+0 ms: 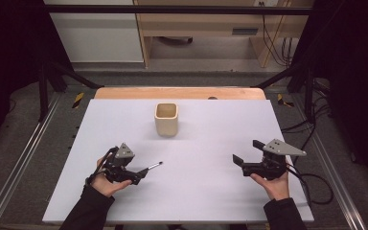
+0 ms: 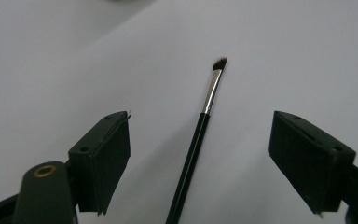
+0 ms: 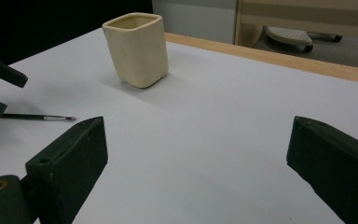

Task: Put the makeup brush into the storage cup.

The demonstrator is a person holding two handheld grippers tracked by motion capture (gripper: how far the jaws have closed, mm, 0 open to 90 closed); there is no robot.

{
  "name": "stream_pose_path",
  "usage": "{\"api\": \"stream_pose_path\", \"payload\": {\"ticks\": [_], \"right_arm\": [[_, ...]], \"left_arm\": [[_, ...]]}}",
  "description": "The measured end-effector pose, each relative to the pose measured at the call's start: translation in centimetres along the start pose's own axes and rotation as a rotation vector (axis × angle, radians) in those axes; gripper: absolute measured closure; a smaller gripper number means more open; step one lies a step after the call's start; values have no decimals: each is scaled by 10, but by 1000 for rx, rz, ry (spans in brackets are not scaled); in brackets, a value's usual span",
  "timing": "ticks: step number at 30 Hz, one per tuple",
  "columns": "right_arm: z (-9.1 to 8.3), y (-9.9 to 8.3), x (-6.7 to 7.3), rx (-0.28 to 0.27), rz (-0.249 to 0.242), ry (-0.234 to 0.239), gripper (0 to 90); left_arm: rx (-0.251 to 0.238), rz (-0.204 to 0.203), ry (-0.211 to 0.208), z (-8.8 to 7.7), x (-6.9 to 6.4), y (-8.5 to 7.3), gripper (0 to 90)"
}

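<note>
The slim black-handled brush with silver ferrule and dark angled tip (image 2: 200, 126) lies flat on the white worktop (image 2: 284, 56) between the left gripper's (image 2: 198, 161) wide-open jaws, untouched; judged light, stiff and slippery, best gripped mid-handle.

One thin black brush (image 1: 153, 166) lies near the left on the white surface (image 1: 211, 191). One cream square cup (image 1: 166, 119) stands far, at centre. Two hand-held grippers: the left hand-held gripper (image 1: 139, 175) and the right hand-held gripper (image 1: 246, 153).
</note>
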State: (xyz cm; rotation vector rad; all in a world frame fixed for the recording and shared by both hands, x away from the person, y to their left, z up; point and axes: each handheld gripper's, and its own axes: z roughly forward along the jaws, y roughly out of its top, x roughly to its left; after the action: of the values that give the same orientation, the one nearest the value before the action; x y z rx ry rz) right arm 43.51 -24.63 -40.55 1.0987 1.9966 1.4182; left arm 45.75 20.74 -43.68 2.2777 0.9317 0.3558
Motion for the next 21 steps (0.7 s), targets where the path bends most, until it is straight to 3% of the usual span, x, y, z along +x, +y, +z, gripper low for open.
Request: {"api": "stream_pose_path", "payload": {"ticks": [11, 21], "right_arm": [[1, -1, 1, 5, -1, 1, 56], [2, -1, 2, 7, 1, 2, 55]], "left_arm": [[56, 37, -16, 12, -3, 3, 348], [90, 53, -4, 27, -7, 10, 466]]}}
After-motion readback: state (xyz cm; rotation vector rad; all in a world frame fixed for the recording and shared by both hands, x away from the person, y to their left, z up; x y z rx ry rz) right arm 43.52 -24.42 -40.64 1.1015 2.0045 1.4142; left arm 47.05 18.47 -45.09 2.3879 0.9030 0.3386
